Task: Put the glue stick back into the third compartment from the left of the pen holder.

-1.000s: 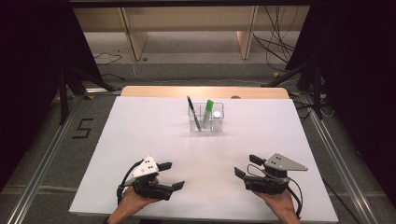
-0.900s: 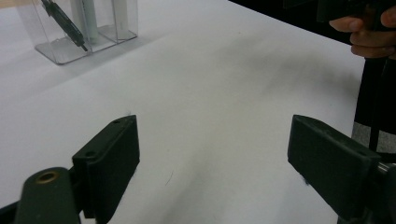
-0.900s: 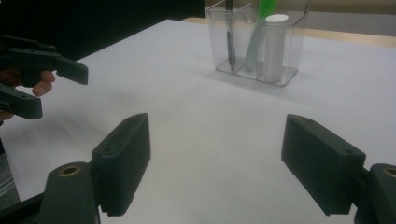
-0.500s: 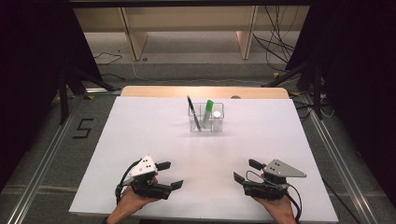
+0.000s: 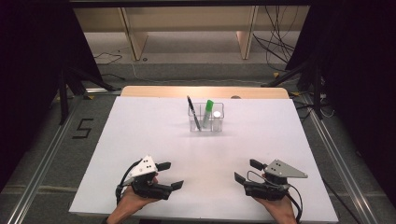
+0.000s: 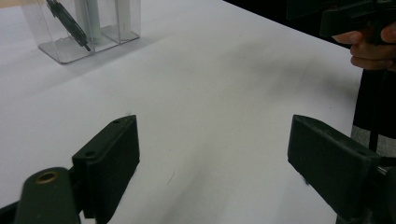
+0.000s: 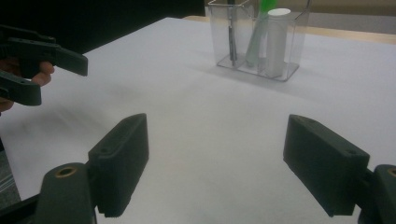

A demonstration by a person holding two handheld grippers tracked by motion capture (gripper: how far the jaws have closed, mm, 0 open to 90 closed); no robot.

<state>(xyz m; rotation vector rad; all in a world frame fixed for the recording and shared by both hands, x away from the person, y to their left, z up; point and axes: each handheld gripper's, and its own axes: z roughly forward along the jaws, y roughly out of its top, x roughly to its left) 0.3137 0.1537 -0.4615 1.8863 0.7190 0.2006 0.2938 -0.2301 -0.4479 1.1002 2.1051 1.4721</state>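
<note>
— Where did things stand at the desk (image 5: 140, 140)?

— Both hands rested near the front edge, well apart from each other. The left gripper (image 5: 170, 175) and the right gripper (image 5: 246, 171) each had their fingers spread wide, holding nothing. The left gripper view showed bare white desk between its own fingers (image 6: 108, 161), and the right gripper view showed the same between its fingers (image 7: 122, 154).

— And the things being worked on?

— A clear plastic organizer (image 5: 206, 117) stood far back on the desk, near the middle, well apart from both grippers. Inside it stood a black pen (image 5: 193, 112) leaning to one side, a green marker (image 5: 207, 108) tilted beside it, and a white capped tube (image 5: 216, 116) upright. The right gripper view showed all three in the holder's compartments, though which divider separated which was hard to tell.

— Which step did it look like?

— A start or a pause, by my reading: nothing gripped, both tools at rest. Both pointed roughly inward, toward one another.

— What would the next move have called for?

— Probably a long reach forward to the organizer, coming down from above onto one item's top, with the fingers narrowed to fit between neighbours without tipping the light holder.
</note>
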